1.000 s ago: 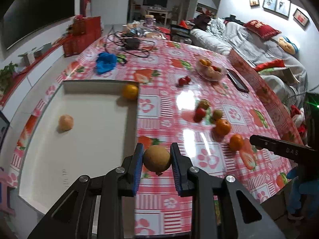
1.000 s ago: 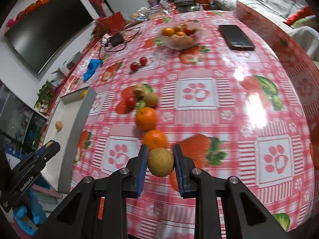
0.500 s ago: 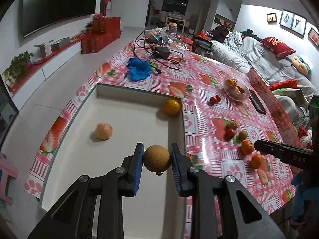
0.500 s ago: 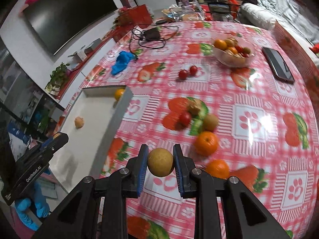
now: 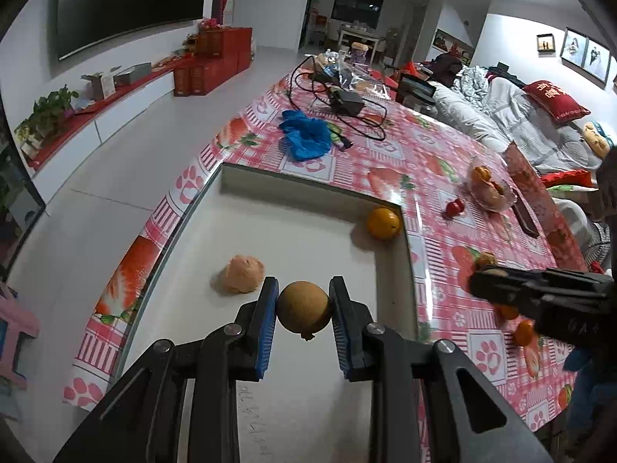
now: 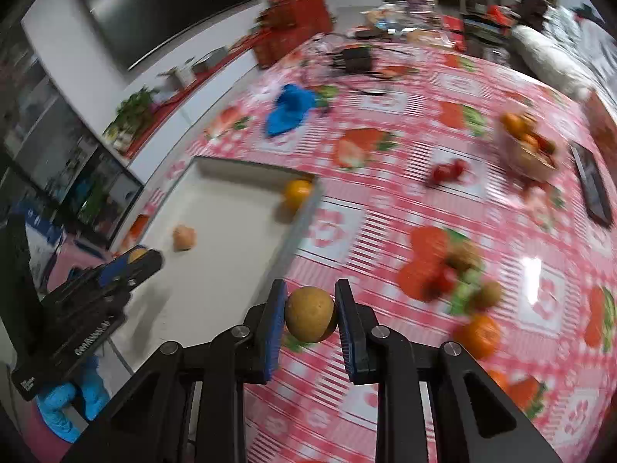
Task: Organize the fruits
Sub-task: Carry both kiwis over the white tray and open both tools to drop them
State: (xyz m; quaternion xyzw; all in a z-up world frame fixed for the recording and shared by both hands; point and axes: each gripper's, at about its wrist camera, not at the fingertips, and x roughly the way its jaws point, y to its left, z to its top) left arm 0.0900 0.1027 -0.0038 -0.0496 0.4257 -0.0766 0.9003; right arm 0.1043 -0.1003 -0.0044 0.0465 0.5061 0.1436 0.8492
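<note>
My left gripper (image 5: 304,310) is shut on a round brown fruit (image 5: 304,312) and holds it above the white tray (image 5: 308,189). An orange (image 5: 383,223) lies in the tray's far right corner and a pale peach-coloured fruit (image 5: 241,274) lies at mid tray. My right gripper (image 6: 310,314) is shut on a yellow-brown round fruit (image 6: 310,313) above the tablecloth, just right of the tray's right wall (image 6: 297,227). The right gripper also shows at the right of the left wrist view (image 5: 478,285). The left gripper also shows at the left of the right wrist view (image 6: 154,260).
Loose fruits (image 6: 462,281) and oranges (image 6: 477,335) lie on the pink tablecloth right of the tray. Two red fruits (image 5: 455,207), a glass bowl of fruit (image 5: 489,189), a phone (image 5: 525,214), a blue glove (image 5: 306,137) and cables (image 5: 339,96) lie farther back.
My left gripper has moved further over the tray with its fruit. My right gripper has swung left toward the tray's right wall with its fruit; its view is blurred by motion.
</note>
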